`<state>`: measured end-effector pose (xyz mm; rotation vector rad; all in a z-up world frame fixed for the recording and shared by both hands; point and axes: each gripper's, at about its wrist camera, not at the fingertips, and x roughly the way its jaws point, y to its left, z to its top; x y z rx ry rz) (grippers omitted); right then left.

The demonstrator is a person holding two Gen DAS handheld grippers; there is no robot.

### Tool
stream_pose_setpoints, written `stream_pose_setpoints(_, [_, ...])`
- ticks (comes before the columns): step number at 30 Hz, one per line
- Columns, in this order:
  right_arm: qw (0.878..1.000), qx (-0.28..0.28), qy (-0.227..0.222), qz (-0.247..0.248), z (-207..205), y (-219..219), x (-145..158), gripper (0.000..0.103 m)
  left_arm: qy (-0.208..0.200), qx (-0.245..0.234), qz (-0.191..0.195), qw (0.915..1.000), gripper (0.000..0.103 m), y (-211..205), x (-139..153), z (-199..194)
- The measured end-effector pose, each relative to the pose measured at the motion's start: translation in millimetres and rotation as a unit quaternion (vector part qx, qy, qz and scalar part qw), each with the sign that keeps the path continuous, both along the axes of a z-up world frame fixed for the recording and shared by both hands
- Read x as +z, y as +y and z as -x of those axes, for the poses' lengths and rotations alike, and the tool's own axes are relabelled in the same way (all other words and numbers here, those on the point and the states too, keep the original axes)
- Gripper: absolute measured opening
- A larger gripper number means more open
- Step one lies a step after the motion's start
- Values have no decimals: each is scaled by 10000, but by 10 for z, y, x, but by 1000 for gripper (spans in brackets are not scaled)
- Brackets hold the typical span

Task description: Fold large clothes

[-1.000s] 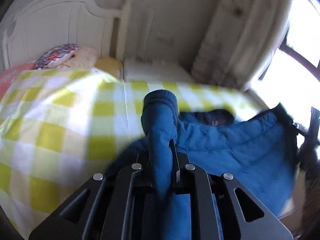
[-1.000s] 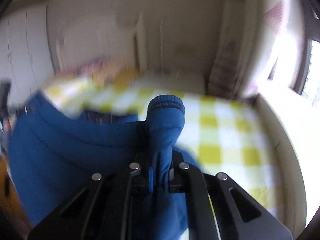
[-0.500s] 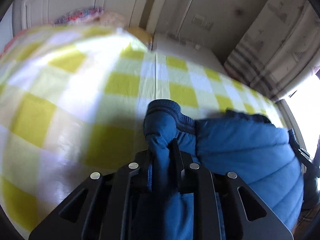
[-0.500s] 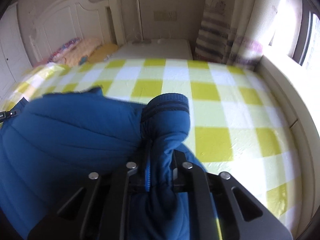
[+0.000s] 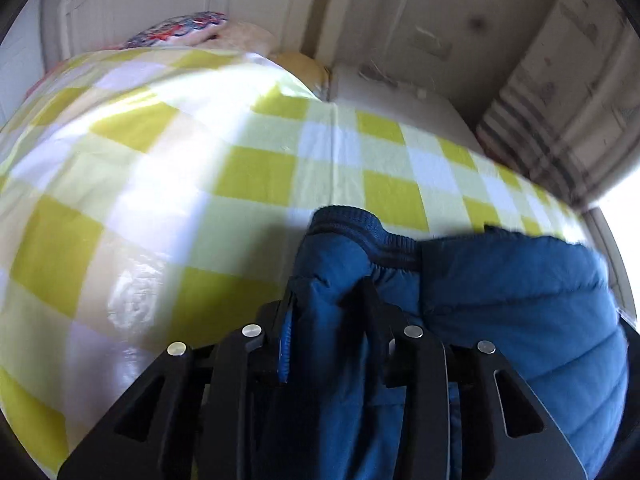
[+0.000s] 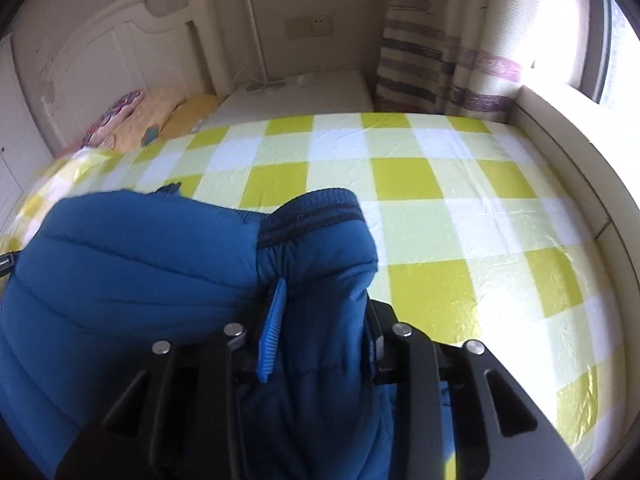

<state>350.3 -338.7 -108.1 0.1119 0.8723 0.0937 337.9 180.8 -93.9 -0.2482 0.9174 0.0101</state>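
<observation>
left wrist cam: sits right behind the left tool (image 5: 326, 300), tipped down at the bed (image 5: 160, 184), super close | right wrist cam: same deal on the right tool (image 6: 320, 312) | both share the blue puffer jacket (image 6: 120, 264), checked sheet (image 6: 440, 192), headboard (image 6: 100, 60)

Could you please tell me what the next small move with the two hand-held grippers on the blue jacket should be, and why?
Probably draw both back off the sleeves. The left hand-held gripper and right hand-held gripper have just been opening, each with a cuffed sleeve of the blue puffer jacket still between its jaws. The jacket now lies on the yellow checked bedsheet, so the sleeves look placed.
</observation>
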Motion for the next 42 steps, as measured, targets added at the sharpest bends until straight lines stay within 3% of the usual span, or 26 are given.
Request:
stream_pose_setpoints(2, [9999,-25,57,90,39,-23,25,61,-28,-36,-68,10000,45,17,22,42])
stream_pose_setpoints(3, [9999,-86,72,84,93,-70,63,68,-57,-16,-76,10000,50,41,52,78])
stream_pose_setpoints(4, [10000,-59,30,-74,166,-138,125,68,-175,-17,17,9998,51,93,109,151])
stream_pose_setpoints(5, [9997,21,-64,-246,264,-197,190,68,-377,-38,190,9991,59,161,188,279])
stream_pose_setpoints(6, [9989,130,-197,-405,384,-248,281,71,-589,-57,353,9976,76,260,271,449])
stream_pose_setpoints(8, [9966,423,-504,-488,791,-375,426,77,-995,-75,369,9943,96,419,429,844])
stream_pose_setpoints(10, [9948,711,-641,-353,1177,-469,458,81,-1217,-337,349,9914,96,522,512,1236])
stream_pose_setpoints(12, [9936,891,-621,-315,1546,-572,443,82,-1142,-767,419,9896,96,594,488,1645])
stream_pose_setpoints(16, [9889,1068,-469,-915,2141,-779,180,82,-909,-1253,407,9871,96,509,244,2236])
stream_pose_setpoints(20, [9838,1264,-357,-1218,2340,-683,-41,82,-637,-1506,443,9856,96,289,-37,2347])
stream_pose_setpoints(23, [9831,1347,-460,-1151,2358,-521,-46,78,-545,-1509,746,9842,98,126,-187,2215])
stream_pose_setpoints(26, [9856,1307,-505,-946,2362,-407,-43,62,-491,-1409,742,9860,99,64,-226,2075])
stream_pose_setpoints(28, [9858,1285,-598,-903,2414,-372,-61,54,-451,-1348,779,9868,94,48,-228,2059])
stream_pose_setpoints(30, [9853,1233,-713,-941,2494,-362,-92,48,-455,-1381,854,9857,74,14,-242,2144])
stream_pose_setpoints(35, [9881,1089,-851,-675,2718,-211,-82,35,-606,-1344,205,9889,52,-153,-156,2494])
stream_pose_setpoints(38, [9882,1208,-846,-403,3013,-96,-46,34,-614,-1282,-206,9896,51,-177,-102,2845])
stream_pose_setpoints(42, [9869,1337,-756,-498,3420,-85,-49,34,-582,-1237,-101,9906,51,-79,-99,3243])
